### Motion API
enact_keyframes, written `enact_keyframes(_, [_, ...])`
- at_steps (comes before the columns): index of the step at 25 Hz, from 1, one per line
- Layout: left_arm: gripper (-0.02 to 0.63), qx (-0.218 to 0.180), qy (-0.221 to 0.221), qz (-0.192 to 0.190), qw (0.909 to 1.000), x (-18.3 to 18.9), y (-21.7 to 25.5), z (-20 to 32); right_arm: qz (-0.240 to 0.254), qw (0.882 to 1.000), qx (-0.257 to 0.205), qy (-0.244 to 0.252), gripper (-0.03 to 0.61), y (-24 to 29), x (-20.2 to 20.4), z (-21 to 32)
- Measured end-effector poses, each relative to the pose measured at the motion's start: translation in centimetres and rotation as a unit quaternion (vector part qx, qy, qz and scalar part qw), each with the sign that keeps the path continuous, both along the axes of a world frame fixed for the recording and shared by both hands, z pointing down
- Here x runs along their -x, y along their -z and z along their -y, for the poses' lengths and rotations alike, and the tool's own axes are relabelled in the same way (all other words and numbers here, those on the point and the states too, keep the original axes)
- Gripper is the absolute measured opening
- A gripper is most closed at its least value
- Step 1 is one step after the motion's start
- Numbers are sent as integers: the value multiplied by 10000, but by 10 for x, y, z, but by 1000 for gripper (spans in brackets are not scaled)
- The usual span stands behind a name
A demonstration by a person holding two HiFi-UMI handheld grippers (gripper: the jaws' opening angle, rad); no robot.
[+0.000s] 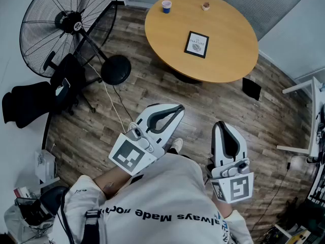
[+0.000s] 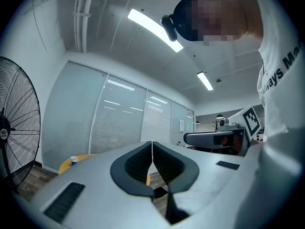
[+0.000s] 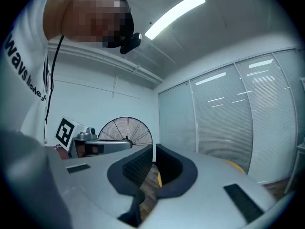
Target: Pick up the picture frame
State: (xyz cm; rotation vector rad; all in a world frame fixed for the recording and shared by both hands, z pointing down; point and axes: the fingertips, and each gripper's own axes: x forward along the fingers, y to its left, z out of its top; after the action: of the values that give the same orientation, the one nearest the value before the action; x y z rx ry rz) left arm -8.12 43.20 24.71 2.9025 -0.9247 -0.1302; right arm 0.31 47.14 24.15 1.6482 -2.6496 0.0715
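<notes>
The picture frame, black-edged with a white print, lies flat on the round wooden table at the top of the head view. Both grippers hover over the floor close to the person's body, well short of the table. My left gripper points towards the table with its jaws shut and nothing between them. My right gripper is beside it, tips together, also empty. The frame does not show in either gripper view.
A blue cup and a small tan roll sit at the table's far edge. A large black floor fan stands at left, with a dark chair below it. A black box lies on the floor; a white desk is at right.
</notes>
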Motion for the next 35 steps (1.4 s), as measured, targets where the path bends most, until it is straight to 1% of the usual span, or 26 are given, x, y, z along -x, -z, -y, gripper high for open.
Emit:
enact_keyframes(6, [28,-17,6,-25,10000,10,2,2,145,9998,-84,-148,34,4,4,2])
enact_keyframes(10, [28,2,-28,-28,10000,18,2,8,28,9998,-99,-196,34,4,12,10])
enact_keyframes(14, [28,56,-42,-40,10000,37,-4,18,9,9997,-102,-207,34,0,28,19])
enact_keyframes(20, [28,-8,-55,19,10000,66,-6,25,-14,9996,-66,-258,33,-5,53,27])
enact_keyframes(25, [28,-15,22,11,10000,86,-4,34,-30,9996,-54,-285,32,-4,65,34])
enact_keyframes(35, [28,-41,32,-39,10000,89,-8,42,24,9995,-145,-290,32,-7,66,46])
